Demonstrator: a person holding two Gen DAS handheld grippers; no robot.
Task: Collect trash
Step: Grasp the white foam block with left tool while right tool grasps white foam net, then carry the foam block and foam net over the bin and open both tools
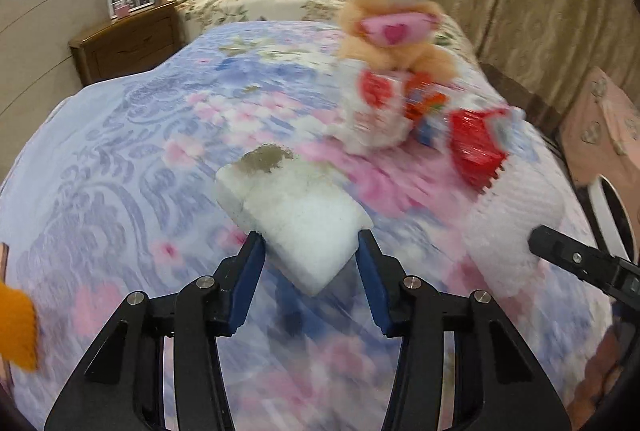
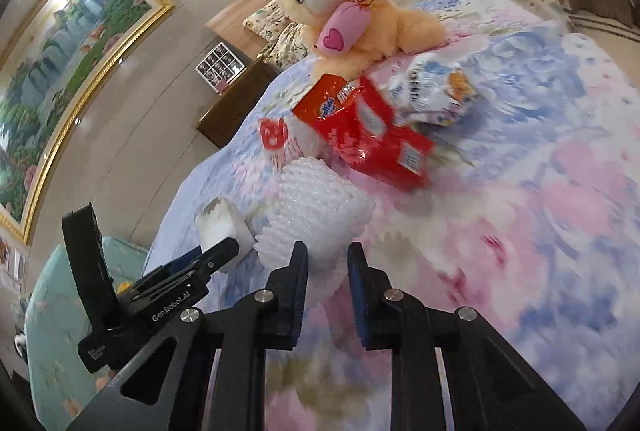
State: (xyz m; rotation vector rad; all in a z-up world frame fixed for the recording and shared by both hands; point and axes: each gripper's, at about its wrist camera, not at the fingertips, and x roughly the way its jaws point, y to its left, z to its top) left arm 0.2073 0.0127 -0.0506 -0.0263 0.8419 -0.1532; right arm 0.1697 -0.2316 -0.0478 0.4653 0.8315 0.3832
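White foam block (image 1: 298,215), stained brown at its far end, clamped by its near end between the blue pads of the left claw (image 1: 311,247) and apparently lifted just clear of the floral bedspread (image 1: 120,135). Just to its right, white bubble wrap (image 2: 320,209) pinched at its near edge in the right claw (image 2: 327,259), jaws drawn narrow on it. No earlier view to compare, so only the holds themselves reported. Beyond, more trash lying on the bed: red snack wrapper (image 2: 372,135) just past the bubble wrap, white printed packet (image 2: 436,93) behind it, both near the peach teddy bear (image 2: 344,15) holding a pink heart cushion. Further out, wooden nightstand (image 1: 124,43), stacked pillows and curtains. Step in hand, by judgement: pick-up of two pieces at once, both grips made. Next move likely calls for carrying both to a bin, none clearly visible, while keeping pressure on the light, squashy pieces; afterwards a return for the wrappers, leaving the bear alone.
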